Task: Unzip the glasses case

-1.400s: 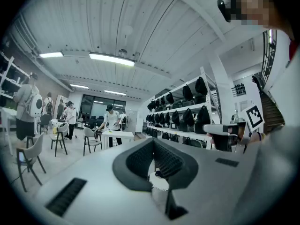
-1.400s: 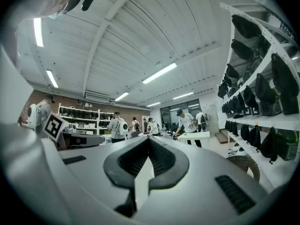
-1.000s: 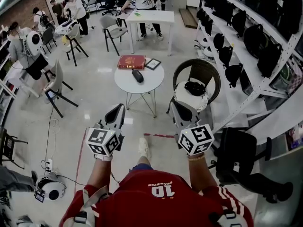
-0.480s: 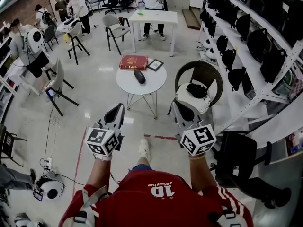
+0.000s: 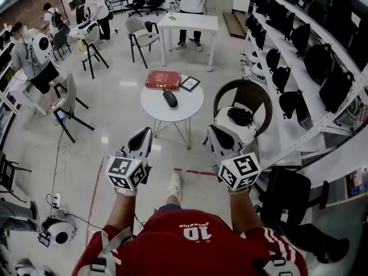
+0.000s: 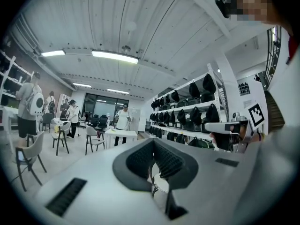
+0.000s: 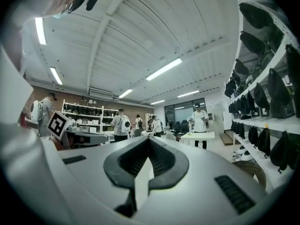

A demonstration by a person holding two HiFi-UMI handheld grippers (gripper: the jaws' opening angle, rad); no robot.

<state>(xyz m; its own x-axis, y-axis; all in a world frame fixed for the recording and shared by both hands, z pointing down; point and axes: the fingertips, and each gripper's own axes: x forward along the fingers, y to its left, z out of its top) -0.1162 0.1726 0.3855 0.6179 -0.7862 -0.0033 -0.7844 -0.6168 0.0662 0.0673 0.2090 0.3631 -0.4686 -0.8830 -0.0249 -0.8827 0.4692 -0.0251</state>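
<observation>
The dark oval glasses case (image 5: 170, 98) lies on a small round white table (image 5: 185, 109) ahead of me in the head view, beside a red book (image 5: 163, 79) and a small framed picture (image 5: 189, 84). My left gripper (image 5: 144, 134) and right gripper (image 5: 214, 131) are held level side by side over the floor, well short of the table. Both are shut with nothing between their jaws. In the left gripper view the shut left gripper (image 6: 153, 143) points across the room; the right gripper view shows the right gripper (image 7: 149, 142) likewise. The case is hidden in both gripper views.
A wicker-backed chair (image 5: 244, 89) with a black item on its white cushion stands right of the round table. Shelves of black bags (image 5: 310, 45) line the right wall. A white desk (image 5: 190, 22), chairs and several people are farther back. Red tape (image 5: 195, 171) marks the floor.
The round table with the case has come nearer, sliding lower in the head view. Both grippers stay shut and in the same place in the frame.
</observation>
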